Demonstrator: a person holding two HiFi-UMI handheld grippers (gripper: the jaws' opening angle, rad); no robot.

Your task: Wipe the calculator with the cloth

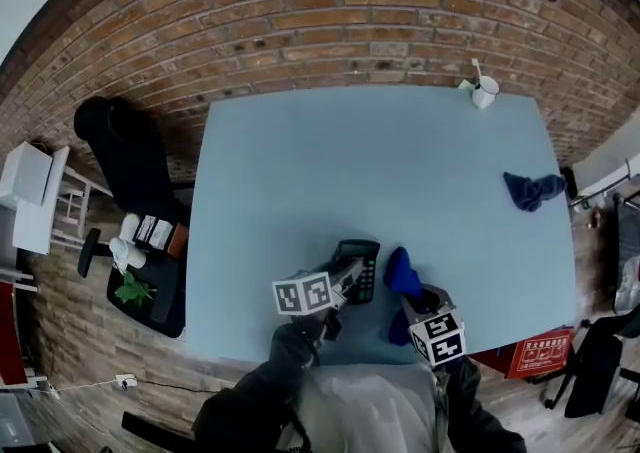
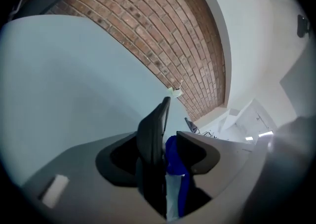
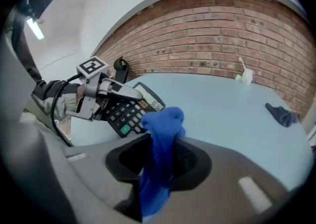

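A black calculator (image 1: 359,257) is at the near edge of the light blue table (image 1: 350,161), tilted in the right gripper view (image 3: 126,116). My left gripper (image 1: 350,274) reaches over it from the left. In the left gripper view the calculator (image 2: 152,139) stands edge-on between the jaws, against the left one. A gap shows on the right side, so the gripper (image 2: 163,144) is open. To the right, my right gripper (image 1: 412,301) is shut on a bright blue cloth (image 1: 402,273). The cloth (image 3: 165,124) bunches above the jaws, close beside the calculator's lower corner.
A second, dark blue cloth (image 1: 532,189) lies at the table's right side. A white cup (image 1: 485,91) stands at the far right corner against the brick wall. A black chair (image 1: 125,151) is left of the table, and a red box (image 1: 540,351) sits on the floor at the right.
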